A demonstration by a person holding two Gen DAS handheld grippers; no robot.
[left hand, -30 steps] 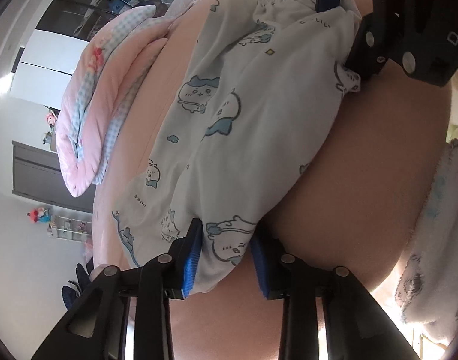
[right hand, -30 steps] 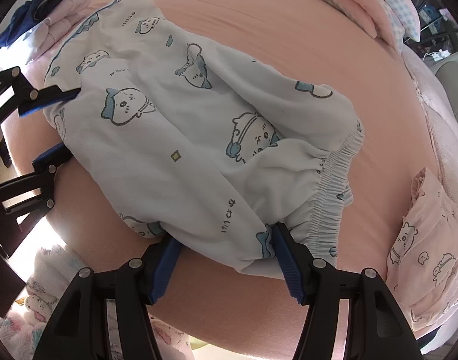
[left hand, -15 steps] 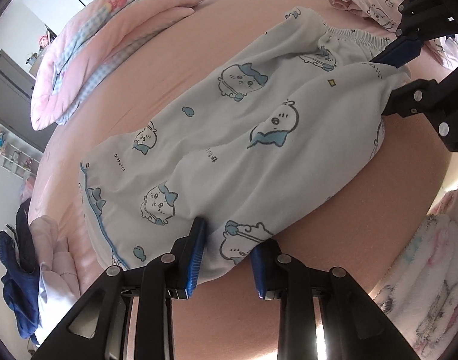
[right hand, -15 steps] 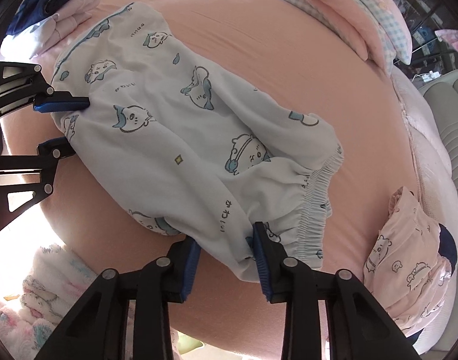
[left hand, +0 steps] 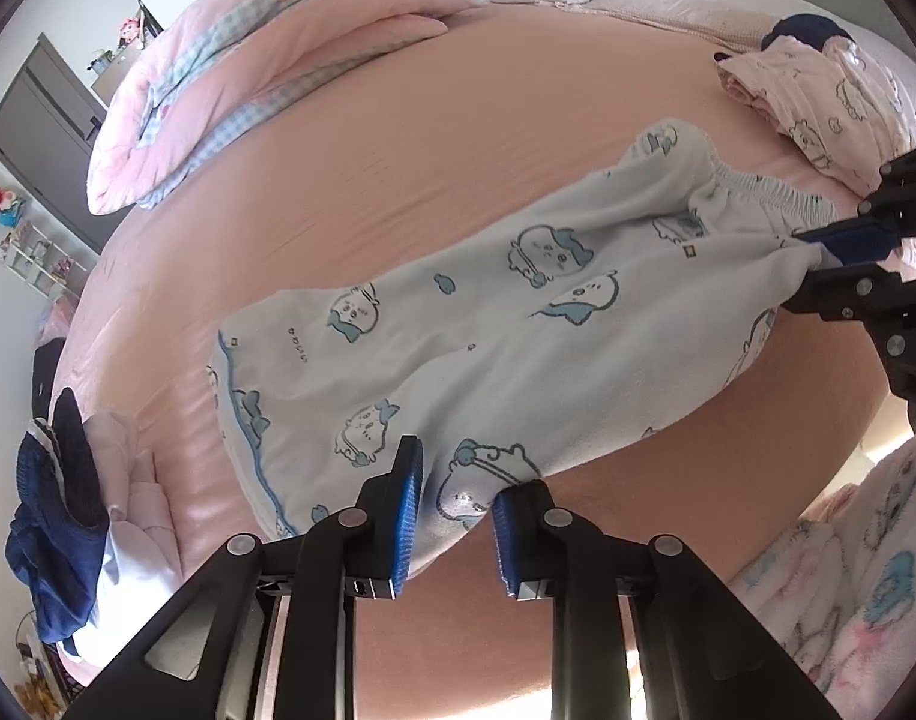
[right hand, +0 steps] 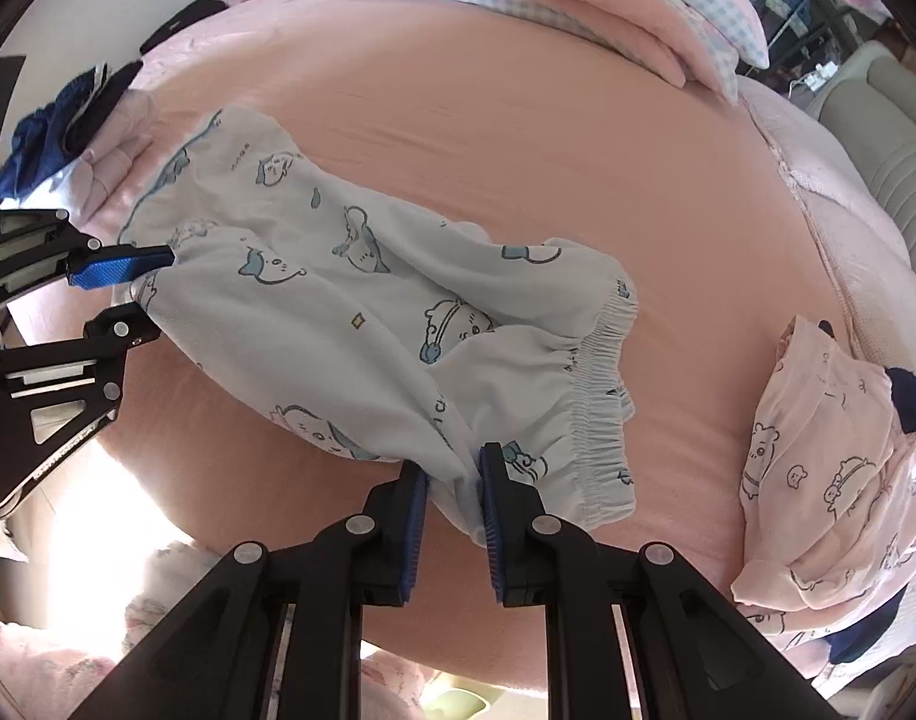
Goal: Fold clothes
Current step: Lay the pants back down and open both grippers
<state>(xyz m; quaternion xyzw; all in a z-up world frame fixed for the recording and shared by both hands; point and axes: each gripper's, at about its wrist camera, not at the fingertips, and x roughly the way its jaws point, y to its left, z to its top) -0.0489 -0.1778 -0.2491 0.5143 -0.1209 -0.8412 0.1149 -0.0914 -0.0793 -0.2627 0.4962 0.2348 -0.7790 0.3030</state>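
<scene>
Between the two hand-held grippers, the shorts (left hand: pixel 518 324) stretch over the bed (left hand: pixel 434 168), doubled leg on leg, with the crosswise fold still to make. The right hand-held gripper (right hand: pixel 453 483) has just been closing and now pinches the waist end; the left hand-held gripper (left hand: pixel 455 480) has been tightening too and clamps the hem end.

I see pants (left hand: pixel 518 330) on bed (left hand: pixel 458 138), between my grippers | quilt (left hand: pixel 266 60) beyond fingers | folded top (right hand: pixel 830 480) right of right fingers (right hand: pixel 500 516) | clothes pile (left hand: pixel 68 528) left of left fingers (left hand: pixel 407 510)
</scene>
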